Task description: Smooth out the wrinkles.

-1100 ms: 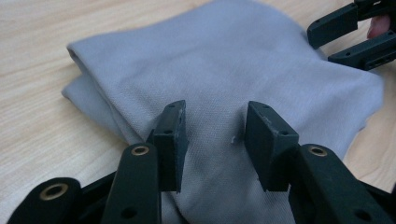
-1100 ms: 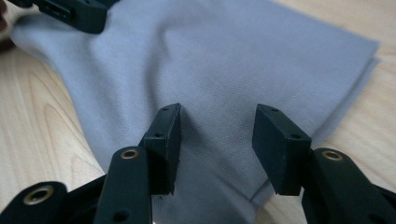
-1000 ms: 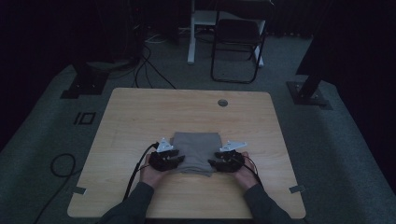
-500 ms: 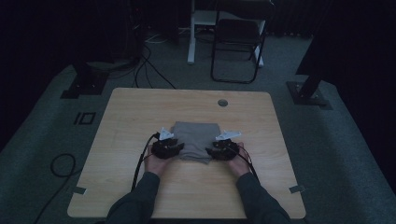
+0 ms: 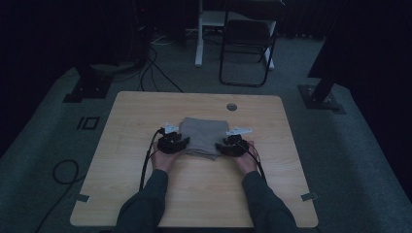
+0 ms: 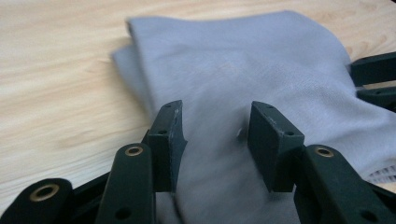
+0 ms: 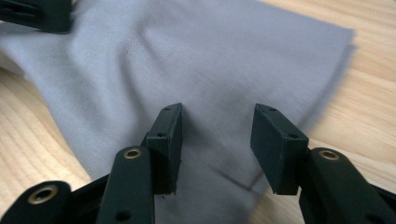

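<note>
A folded grey cloth (image 5: 204, 135) lies on the wooden table (image 5: 194, 194), a little past its middle. My left gripper (image 5: 173, 143) sits at the cloth's left near corner and my right gripper (image 5: 233, 146) at its right near corner. In the left gripper view the jaws (image 6: 215, 116) stand apart over the cloth (image 6: 233, 60); they have just been opening, and the cloth lies under the gap with neither pad pressing on it. The right gripper (image 7: 217, 116) is open too, with the cloth (image 7: 210, 51) flat beneath it.
A round grommet hole (image 5: 231, 106) sits near the table's far edge. Beyond the table stand a black chair (image 5: 248, 43) and a white desk leg (image 5: 199, 39). Stand bases (image 5: 87, 87) (image 5: 320, 97) and cables lie on the floor.
Both grippers have moved away from the person, and the cloth now lies farther up the table. The left jaws stand wider apart.
</note>
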`<state>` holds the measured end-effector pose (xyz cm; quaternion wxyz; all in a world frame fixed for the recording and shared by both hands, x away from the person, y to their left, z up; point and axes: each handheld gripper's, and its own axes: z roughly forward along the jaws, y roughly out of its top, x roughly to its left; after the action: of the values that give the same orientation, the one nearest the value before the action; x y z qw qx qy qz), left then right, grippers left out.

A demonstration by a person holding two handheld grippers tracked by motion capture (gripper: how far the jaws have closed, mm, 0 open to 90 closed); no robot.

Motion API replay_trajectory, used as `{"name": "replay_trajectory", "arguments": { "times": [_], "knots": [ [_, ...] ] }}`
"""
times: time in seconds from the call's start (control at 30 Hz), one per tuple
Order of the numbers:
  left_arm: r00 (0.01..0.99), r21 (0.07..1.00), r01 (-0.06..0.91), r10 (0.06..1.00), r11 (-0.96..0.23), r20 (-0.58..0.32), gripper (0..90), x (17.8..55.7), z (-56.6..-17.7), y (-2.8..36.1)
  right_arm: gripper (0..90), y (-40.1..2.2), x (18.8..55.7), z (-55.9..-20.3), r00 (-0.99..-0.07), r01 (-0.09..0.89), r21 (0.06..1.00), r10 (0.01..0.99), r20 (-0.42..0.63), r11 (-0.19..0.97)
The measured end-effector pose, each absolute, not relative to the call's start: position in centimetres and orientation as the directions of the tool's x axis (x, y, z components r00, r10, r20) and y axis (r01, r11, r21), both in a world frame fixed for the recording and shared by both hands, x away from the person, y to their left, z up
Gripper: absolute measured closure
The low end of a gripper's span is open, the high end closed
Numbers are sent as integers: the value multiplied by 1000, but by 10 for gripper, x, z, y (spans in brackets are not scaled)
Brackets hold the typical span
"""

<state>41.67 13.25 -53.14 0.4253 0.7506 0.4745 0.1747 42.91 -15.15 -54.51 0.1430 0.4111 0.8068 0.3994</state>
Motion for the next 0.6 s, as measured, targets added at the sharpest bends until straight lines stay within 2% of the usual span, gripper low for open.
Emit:
{"name": "replay_trajectory", "arguments": {
  "times": [0.2,0.33,0.47,0.53,0.57,0.6],
  "knots": [
    [498,832,532,853,-158,-156,538,381,-520,161,552,-175,405,-532,-596,547,786,793,124,288],
    [521,794,566,843,-222,-135,527,362,-530,168,546,-184,389,-536,-616,546,778,778,123,309],
    [544,768,566,836,-300,-74,523,362,-541,157,544,-184,385,-545,-625,563,752,772,116,343],
    [548,767,558,835,-316,-54,563,365,-545,154,554,-182,386,-547,-623,578,740,771,129,343],
    [546,763,560,836,-322,-47,601,367,-547,152,597,-182,386,-548,-624,580,736,771,127,348],
    [546,763,559,837,-324,-45,709,368,-548,152,703,-181,386,-549,-627,578,736,769,125,352]
  ]
}}
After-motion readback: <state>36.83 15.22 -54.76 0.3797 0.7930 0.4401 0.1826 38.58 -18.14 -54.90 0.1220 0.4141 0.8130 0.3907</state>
